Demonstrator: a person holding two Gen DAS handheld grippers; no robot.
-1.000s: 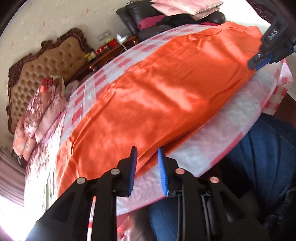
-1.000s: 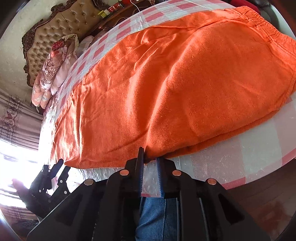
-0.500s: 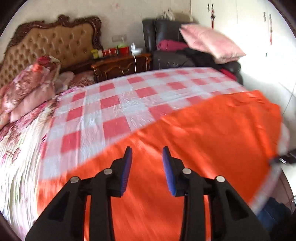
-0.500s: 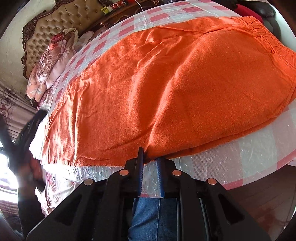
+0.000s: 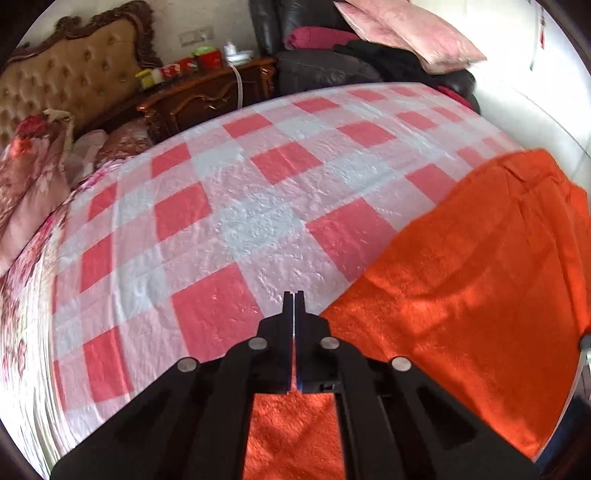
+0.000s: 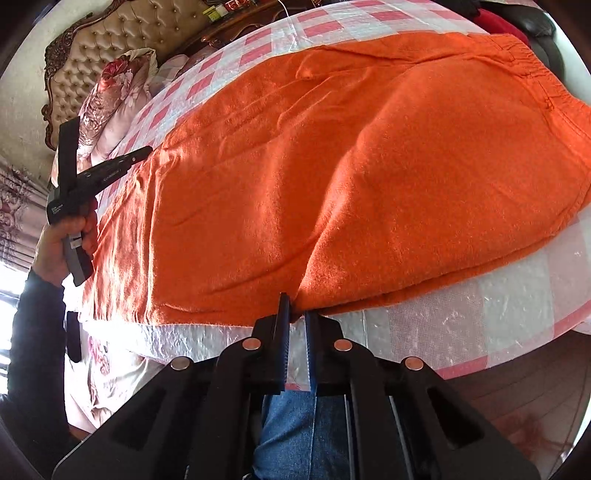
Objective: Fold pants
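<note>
Orange pants (image 6: 351, 177) lie spread on a table with a pink-and-white checked cloth (image 5: 240, 221), waistband at the far right. My left gripper (image 5: 294, 295) is shut on the far edge of the pants (image 5: 461, 295) at the leg end; orange cloth shows between its fingers. It also shows in the right wrist view (image 6: 142, 152), at the far corner of the leg end. My right gripper (image 6: 295, 306) is shut on the near edge of the pants, at the table's front.
A bed with a tufted headboard (image 5: 66, 85) and floral pillows (image 5: 33, 170) stands on the left. A wooden nightstand (image 5: 207, 96) with small items and a dark chair with pink cushions (image 5: 406, 33) stand behind the table. My jeans-clad leg (image 6: 291, 435) is below the front edge.
My left gripper moved from the near edge over the pants to their far edge and closed on the cloth. My right gripper stayed clamped on the near edge.
</note>
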